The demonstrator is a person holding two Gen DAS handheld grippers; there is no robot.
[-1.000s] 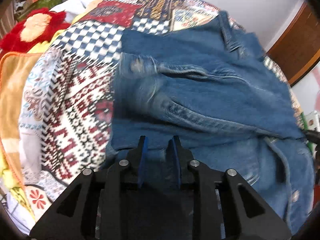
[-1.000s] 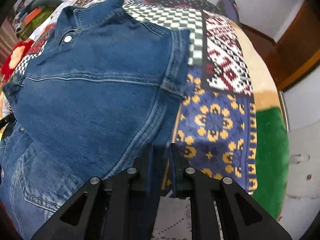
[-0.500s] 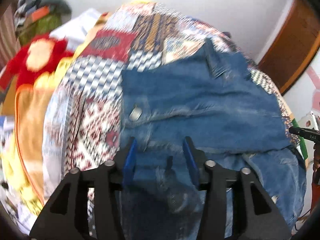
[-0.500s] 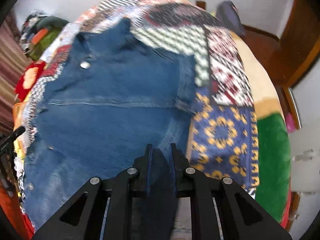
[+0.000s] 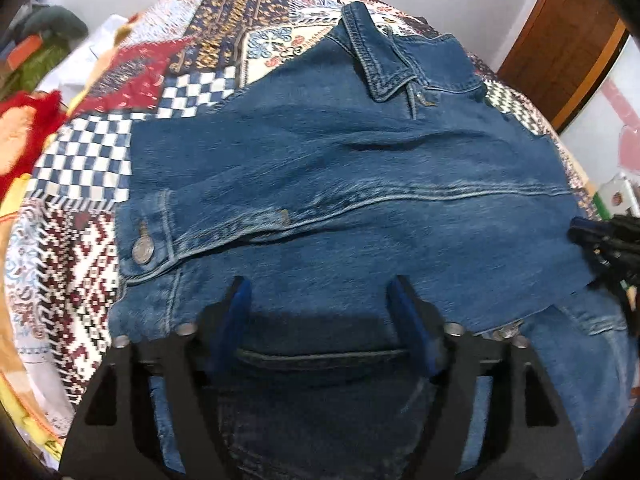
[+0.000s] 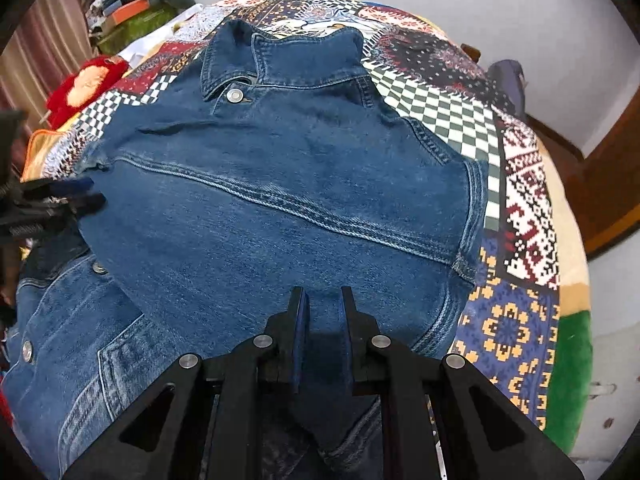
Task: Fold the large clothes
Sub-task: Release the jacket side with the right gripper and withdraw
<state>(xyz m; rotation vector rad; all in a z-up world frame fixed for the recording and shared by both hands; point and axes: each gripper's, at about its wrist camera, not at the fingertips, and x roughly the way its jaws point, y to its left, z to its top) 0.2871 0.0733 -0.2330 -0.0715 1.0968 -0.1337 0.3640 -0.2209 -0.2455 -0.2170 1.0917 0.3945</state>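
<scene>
Left wrist: denim jacket (image 5: 340, 184) beneath spread jaws, unclamped.

patchwork quilt (image 6: 520, 184), red plush toy (image 6: 86, 84)

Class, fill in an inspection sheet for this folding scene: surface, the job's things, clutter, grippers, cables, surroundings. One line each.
Surface: bed under a patchwork quilt, mostly covered by denim.
Job's things: denim jacket lying spread, collar at the far end, sleeve with cuff button folded across the body.
Clutter: red plush toy and a pile of clothes at the far left; green blanket at the right edge.
Grippers: left gripper open above the jacket; right gripper narrowed, with a fold of denim between its fingers.
Cables: nothing seen.
Surroundings: white wall, brown wooden door.
</scene>
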